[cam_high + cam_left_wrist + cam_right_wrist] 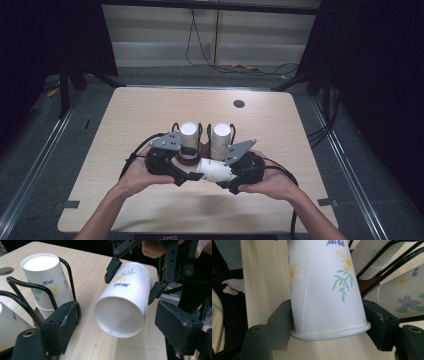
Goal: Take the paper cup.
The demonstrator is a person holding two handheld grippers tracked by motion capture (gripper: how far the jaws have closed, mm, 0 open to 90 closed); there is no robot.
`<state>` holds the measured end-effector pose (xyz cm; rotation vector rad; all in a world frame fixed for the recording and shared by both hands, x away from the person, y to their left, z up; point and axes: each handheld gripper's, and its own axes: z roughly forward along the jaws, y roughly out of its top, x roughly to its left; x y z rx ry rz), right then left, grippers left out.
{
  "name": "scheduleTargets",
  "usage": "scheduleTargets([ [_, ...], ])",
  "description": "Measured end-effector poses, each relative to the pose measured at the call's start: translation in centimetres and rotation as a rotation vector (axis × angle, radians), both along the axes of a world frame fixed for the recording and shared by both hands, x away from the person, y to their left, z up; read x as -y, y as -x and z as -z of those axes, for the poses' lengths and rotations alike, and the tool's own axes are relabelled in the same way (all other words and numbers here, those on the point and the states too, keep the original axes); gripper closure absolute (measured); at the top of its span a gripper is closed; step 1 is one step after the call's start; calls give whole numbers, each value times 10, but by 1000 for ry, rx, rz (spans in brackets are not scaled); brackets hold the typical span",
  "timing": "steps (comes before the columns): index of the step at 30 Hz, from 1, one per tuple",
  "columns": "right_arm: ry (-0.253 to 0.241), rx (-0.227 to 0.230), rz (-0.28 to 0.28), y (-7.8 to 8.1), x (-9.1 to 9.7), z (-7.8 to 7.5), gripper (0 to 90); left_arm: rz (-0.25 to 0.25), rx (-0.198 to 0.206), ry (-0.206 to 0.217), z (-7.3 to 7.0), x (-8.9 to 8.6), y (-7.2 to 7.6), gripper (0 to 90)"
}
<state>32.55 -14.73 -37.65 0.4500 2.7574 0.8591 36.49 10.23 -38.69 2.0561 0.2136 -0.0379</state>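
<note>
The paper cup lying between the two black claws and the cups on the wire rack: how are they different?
The loose cup lies on its side, clamped near its rim by the right gripper; the rack cups stand upside down. The loose cup is single, while the rack cups are nested in stacks. All are white with flower prints.

Light wood table [150, 110], round grommet hole [239, 104]; grey carpet floor [50, 145]; black curtains [380, 75]; pale back wall [160, 30].

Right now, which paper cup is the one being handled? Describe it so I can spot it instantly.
On the wooden table, near the front edge, two upside-down cup stacks stand in a black wire rack. Just in front lies a single paper cup, gripped at its rim by the right hand-held gripper. It alone is on its side, off the rack.
</note>
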Motion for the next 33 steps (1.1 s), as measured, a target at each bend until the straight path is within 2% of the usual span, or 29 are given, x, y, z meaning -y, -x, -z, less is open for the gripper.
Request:
scheduleTargets([
  [4, 26, -3, -13, 0, -4, 2, 298, 15, 6, -20, 2, 1, 2, 226],
  [6, 38, -11, -22, 0, -6, 2, 300, 44, 11, -51, 5, 4, 2, 239],
  [8, 50, -13, -25, 0, -8, 1, 300, 60, 14, -59, 6, 5, 3, 261],
  [15, 85, -26, -48, 1, -12, -1, 301, 73, 22, -89, 8, 8, 4, 279],
  [19, 96, -34, -59, 1, -15, 0, 302, 76, 17, -94, 10, 10, 4, 266],
  [22, 99, -32, -68, 0, -17, 0, 303, 89, 23, -118, 12, 13, 5, 265],
  [26, 110, -40, -74, 2, -21, 1, 303, 106, 29, -130, 13, 14, 6, 268],
  [33, 123, -43, -94, 2, -28, 4, 302, 130, 41, -156, 15, 16, 9, 332],
])
